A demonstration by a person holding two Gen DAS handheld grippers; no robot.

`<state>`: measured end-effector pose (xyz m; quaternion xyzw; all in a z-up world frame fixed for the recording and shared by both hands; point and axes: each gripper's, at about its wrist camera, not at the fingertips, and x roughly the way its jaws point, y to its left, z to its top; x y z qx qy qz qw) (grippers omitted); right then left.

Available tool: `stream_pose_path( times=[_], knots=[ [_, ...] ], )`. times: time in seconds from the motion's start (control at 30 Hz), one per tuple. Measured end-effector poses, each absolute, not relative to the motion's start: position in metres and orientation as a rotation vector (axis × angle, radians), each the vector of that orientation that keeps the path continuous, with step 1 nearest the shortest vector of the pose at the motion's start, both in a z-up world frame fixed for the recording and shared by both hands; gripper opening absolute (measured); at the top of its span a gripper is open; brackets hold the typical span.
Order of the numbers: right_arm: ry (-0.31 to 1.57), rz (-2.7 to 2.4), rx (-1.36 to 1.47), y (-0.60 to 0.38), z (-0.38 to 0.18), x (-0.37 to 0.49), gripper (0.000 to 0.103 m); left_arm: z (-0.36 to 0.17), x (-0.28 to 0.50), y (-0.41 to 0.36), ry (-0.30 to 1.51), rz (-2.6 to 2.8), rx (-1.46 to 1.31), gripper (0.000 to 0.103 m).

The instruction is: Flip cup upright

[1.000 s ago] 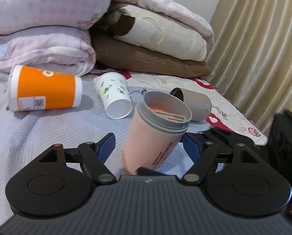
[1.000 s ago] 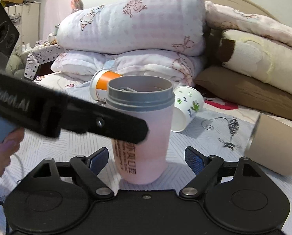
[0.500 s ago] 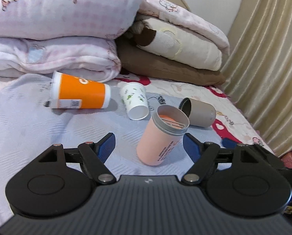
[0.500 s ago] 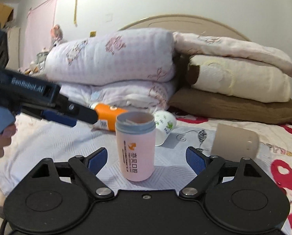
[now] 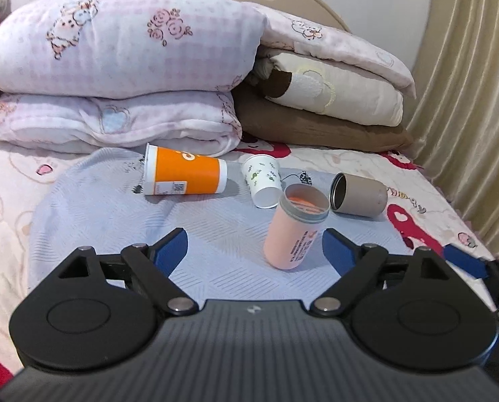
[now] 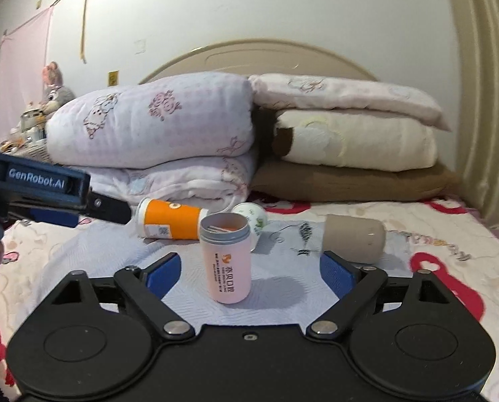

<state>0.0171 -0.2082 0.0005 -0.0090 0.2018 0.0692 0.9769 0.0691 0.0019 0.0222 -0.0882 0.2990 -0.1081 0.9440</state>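
A pink cup with a grey rim (image 5: 294, 227) stands upright on the pale blue cloth (image 5: 115, 207); it also shows in the right wrist view (image 6: 226, 258). My left gripper (image 5: 252, 248) is open and empty, drawn back from the cup. My right gripper (image 6: 251, 269) is open and empty, also short of the cup. An orange paper cup (image 5: 184, 175), a white printed paper cup (image 5: 264, 181) and a beige tumbler (image 5: 358, 194) lie on their sides behind it.
Folded pink quilts (image 5: 115, 77) and cream and brown bedding (image 5: 329, 104) are stacked at the headboard. A curtain (image 5: 477, 100) hangs at the right. The left gripper's body (image 6: 38, 187) crosses the left of the right wrist view.
Both grippers have pulled back from the upright pink cup, which now looks smaller and farther off. The cup has stayed standing.
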Motion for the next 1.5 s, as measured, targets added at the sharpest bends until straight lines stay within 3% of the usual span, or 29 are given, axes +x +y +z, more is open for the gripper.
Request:
stream_pose_path(
  times=[0.2,1.5],
  knots=[
    [0.299,0.006,-0.082,-0.204,-0.002,-0.006,0.103,0.012,0.056,0.009,0.577,-0.199,-0.165,0.092],
    [0.413,-0.054,-0.013,-0.224,0.000,-0.015,0.103,0.002,0.026,0.002,0.557,-0.107,-0.041,0.103]
  ],
)
